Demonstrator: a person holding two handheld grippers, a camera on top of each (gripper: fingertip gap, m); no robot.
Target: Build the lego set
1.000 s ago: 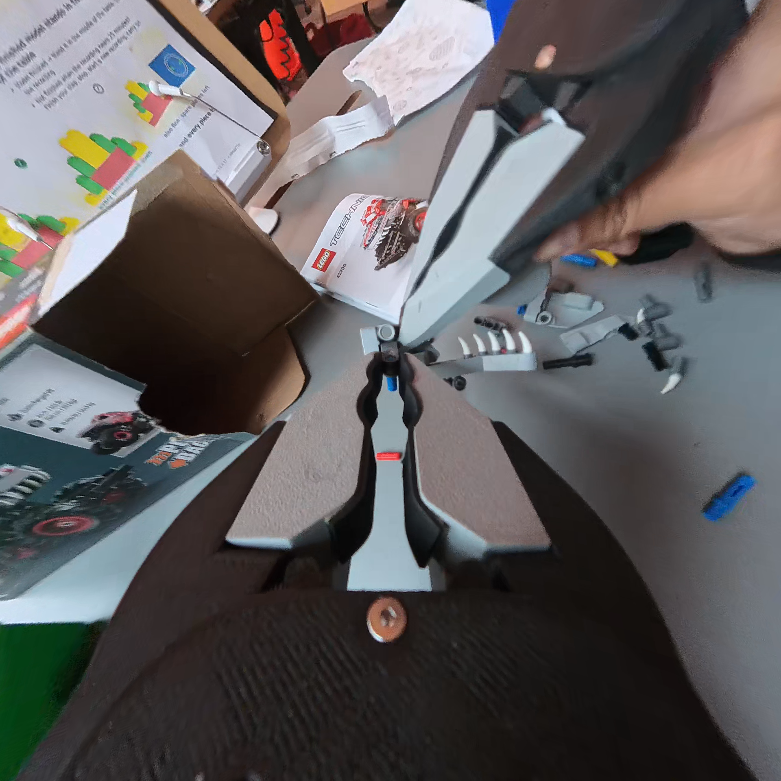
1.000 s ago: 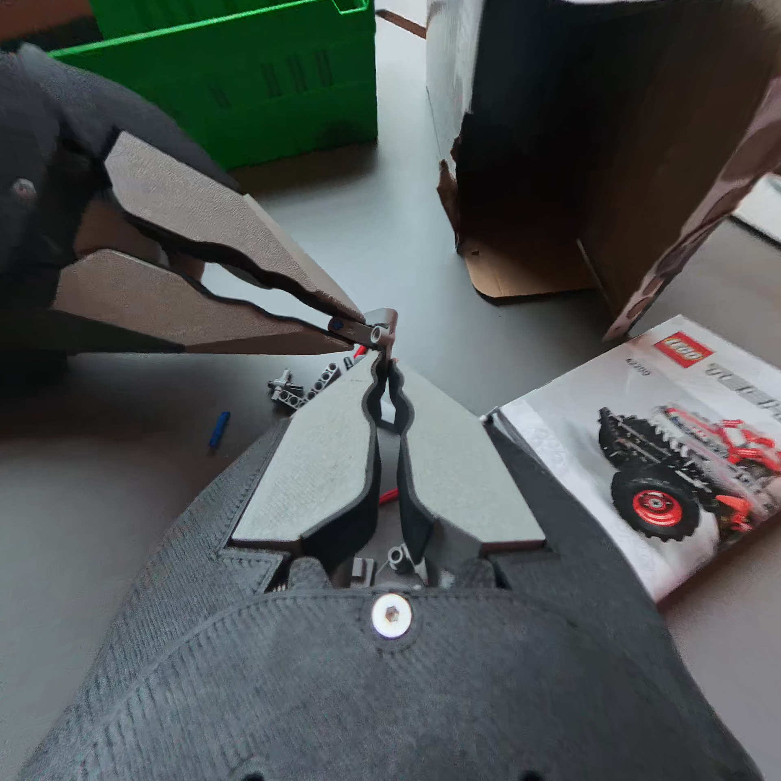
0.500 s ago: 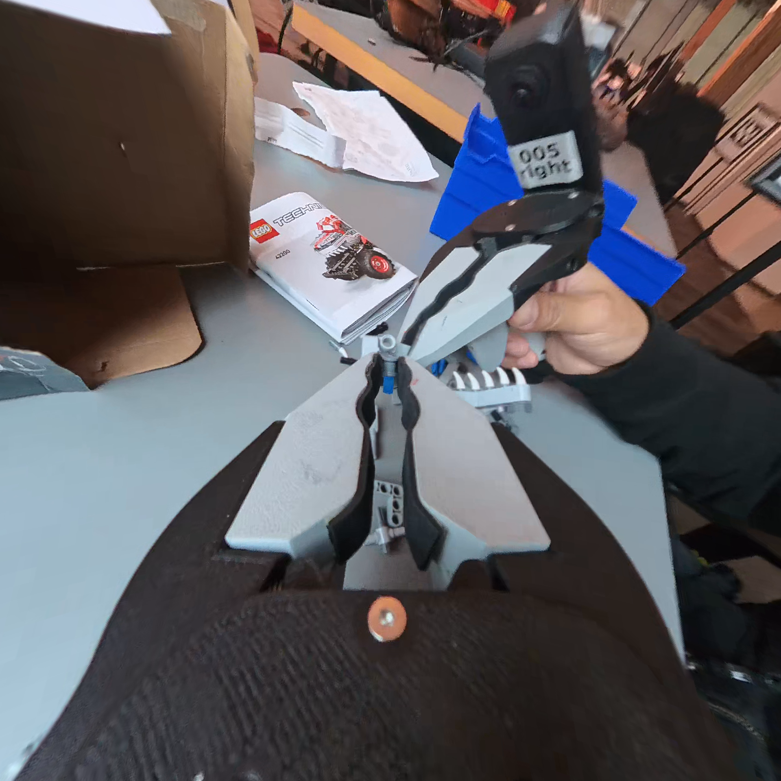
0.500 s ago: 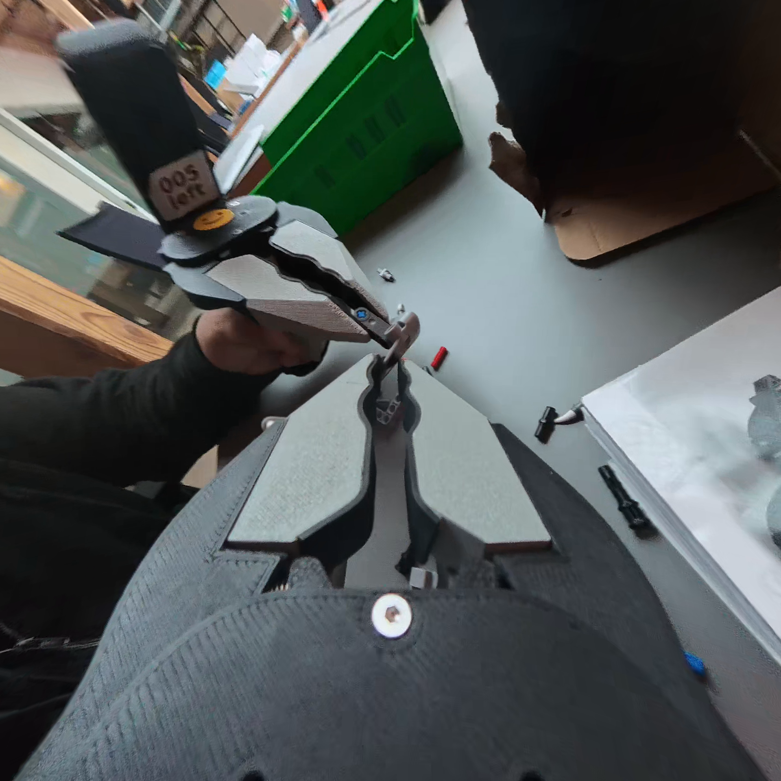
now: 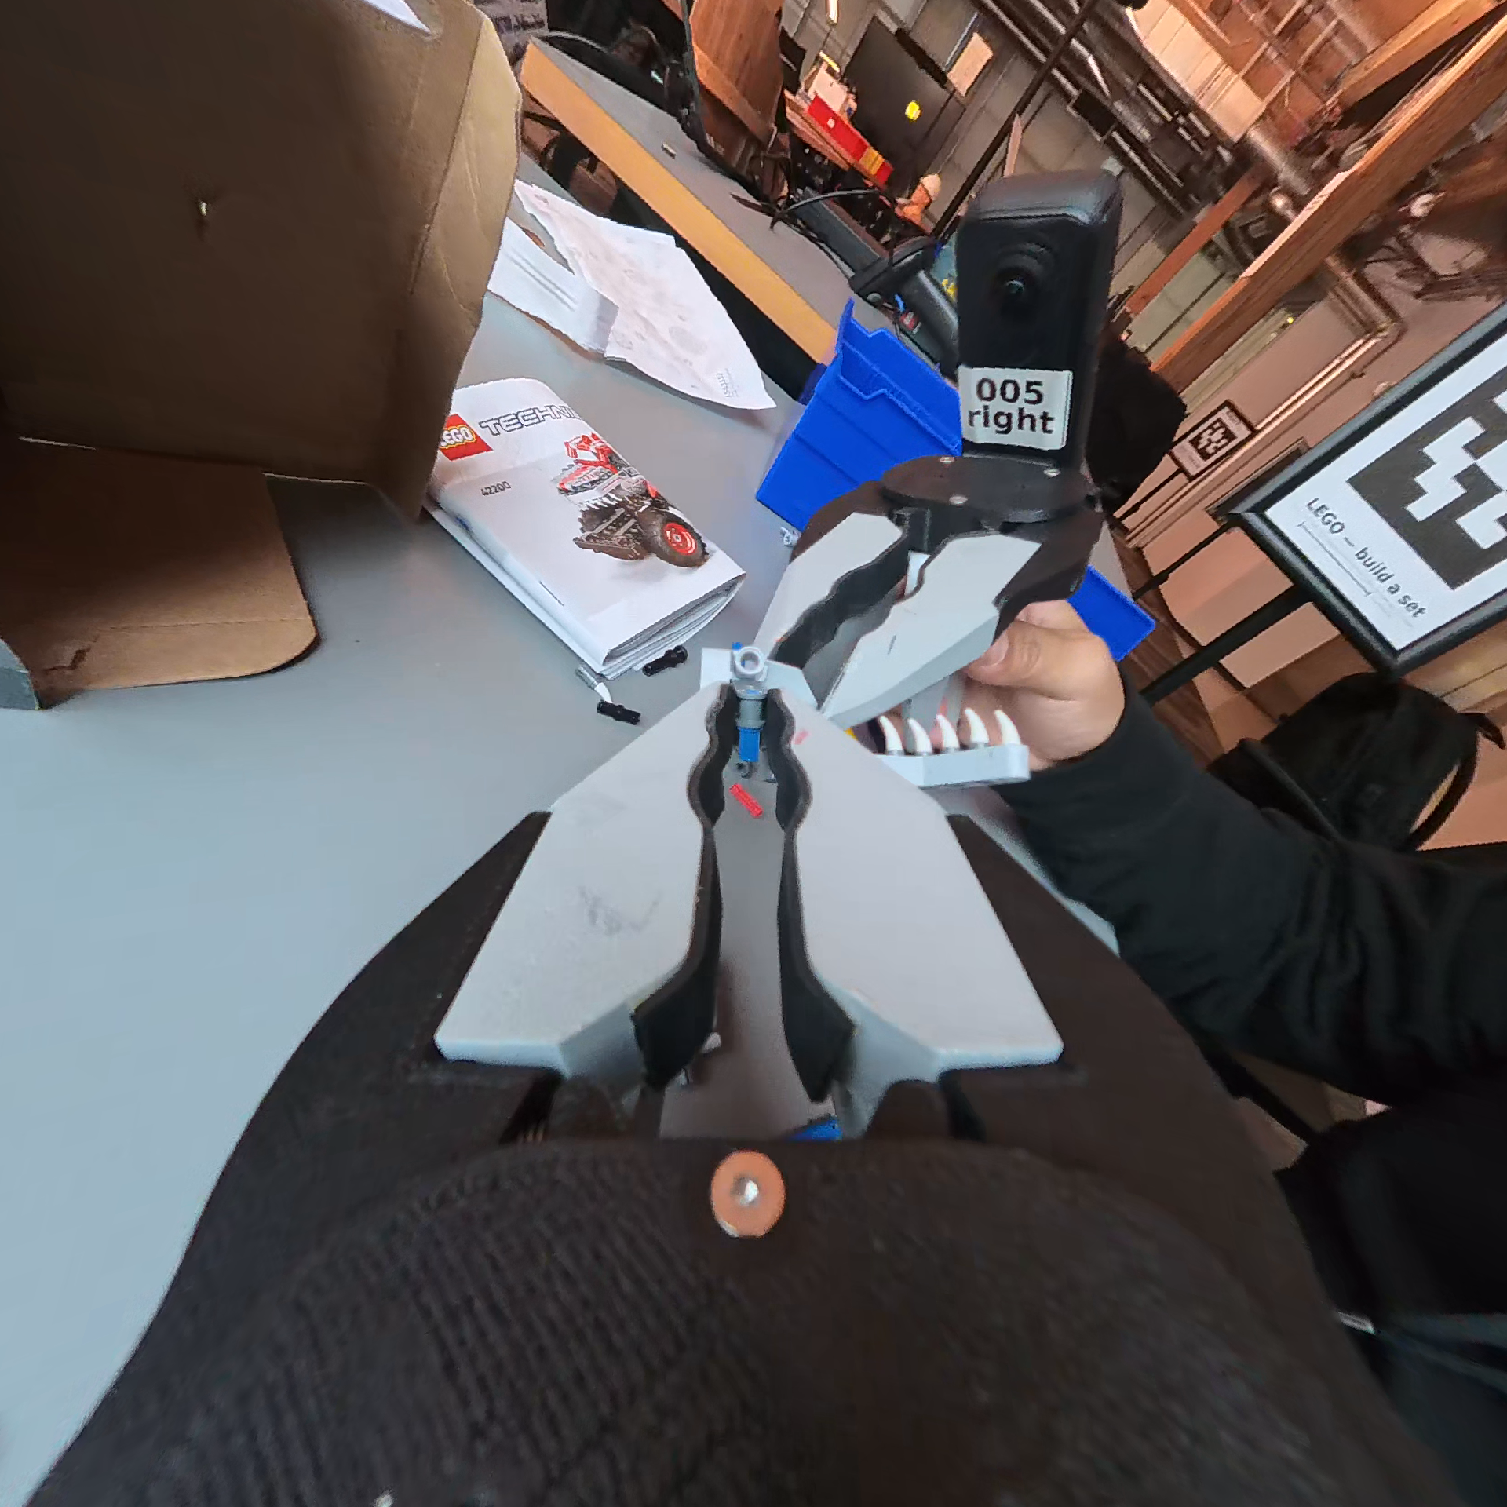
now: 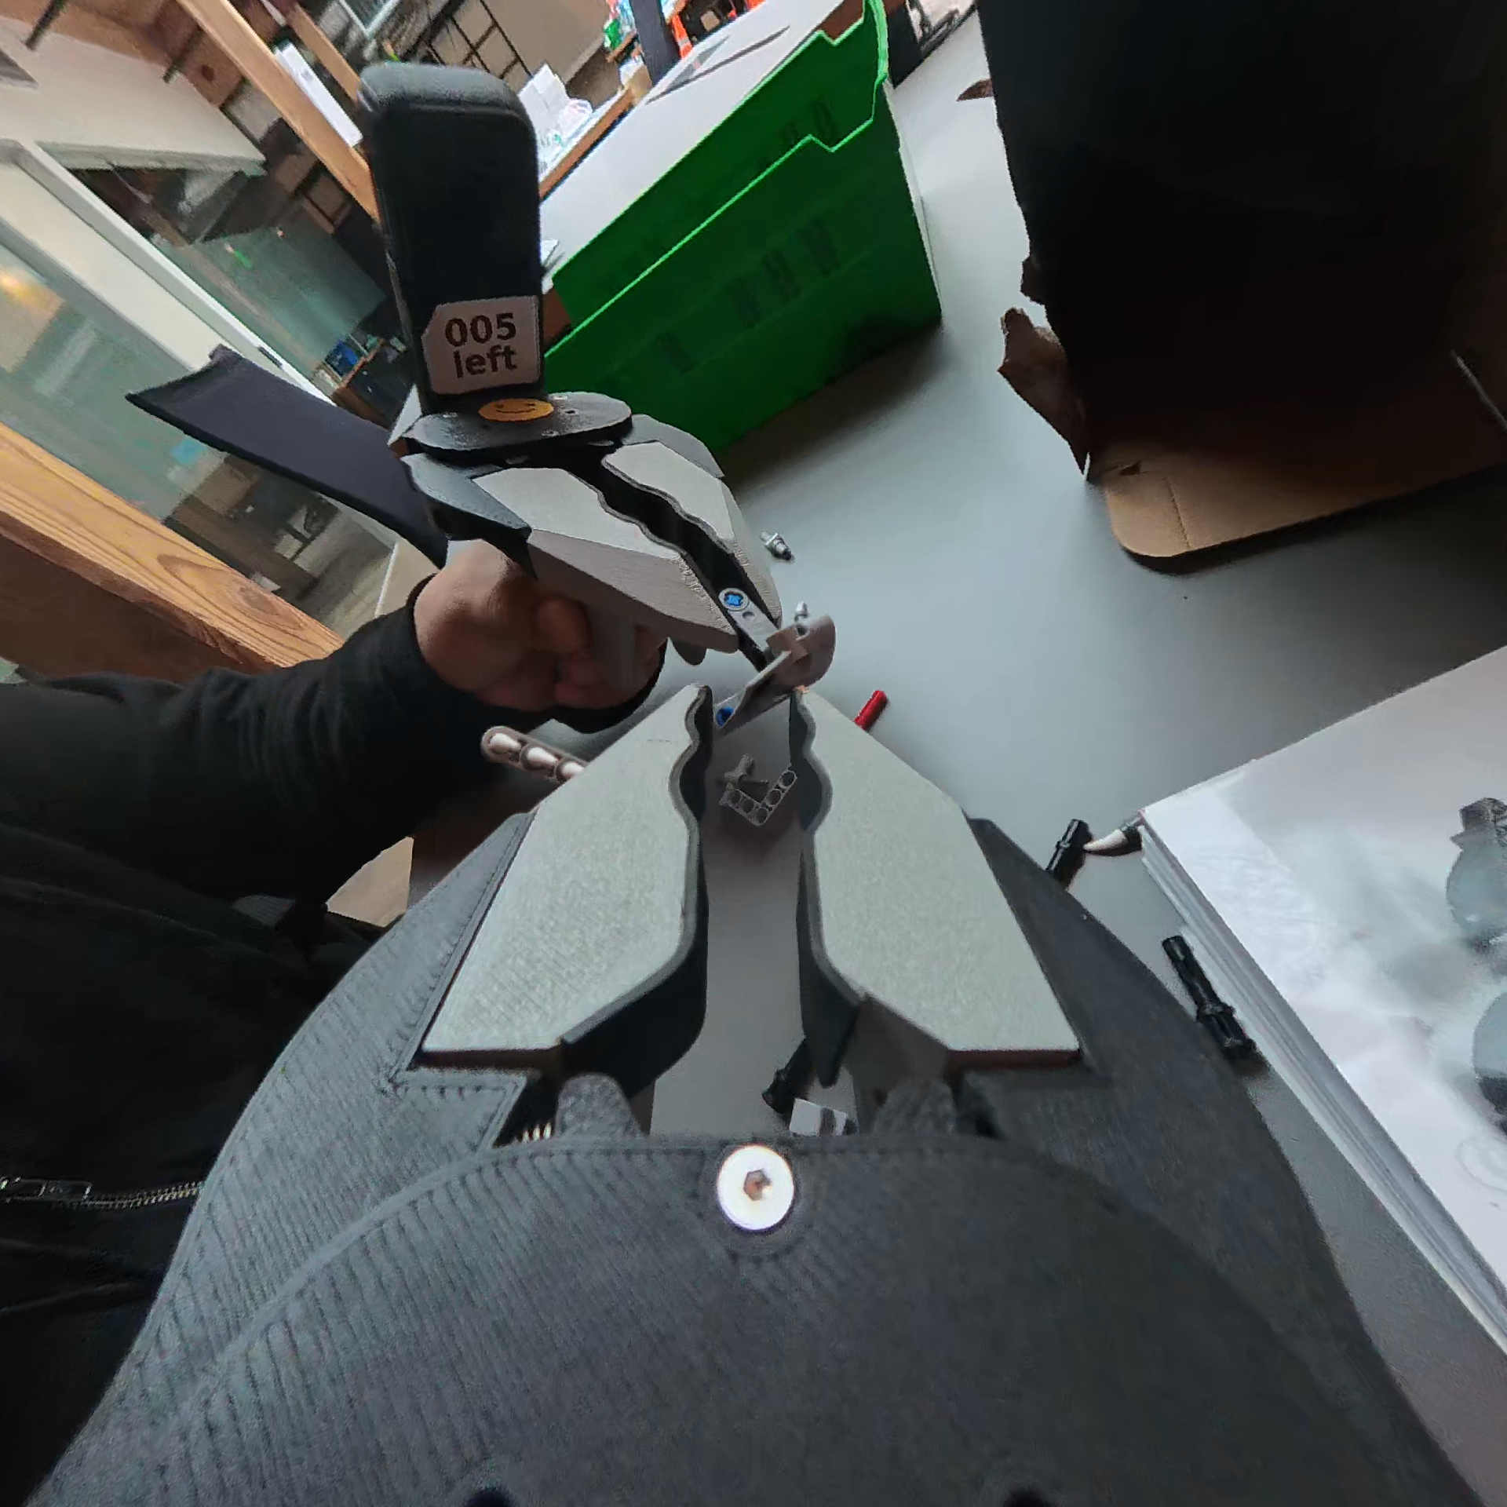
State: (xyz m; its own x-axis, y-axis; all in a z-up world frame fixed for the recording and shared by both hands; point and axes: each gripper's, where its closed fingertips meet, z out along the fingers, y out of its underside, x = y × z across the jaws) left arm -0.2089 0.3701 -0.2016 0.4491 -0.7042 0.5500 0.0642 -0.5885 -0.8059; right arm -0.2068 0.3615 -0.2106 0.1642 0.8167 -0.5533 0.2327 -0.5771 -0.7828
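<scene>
Cardboard box looms over the grey table, booklet beside it. Both tools meet above the tabletop: the left gripper is clenched on a small grey piece with a blue pin, while the right gripper has parted jaws around a grey panel. Any twist could pop the pin free among the scattered parts.

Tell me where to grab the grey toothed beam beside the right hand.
Grip the grey toothed beam by its flat grey bar, below the white teeth, with the claw closing across the bar's long sides. Probably come from above, straddling the row: the teeth stand upright in one line along the top, leaving both sides bare.
</scene>
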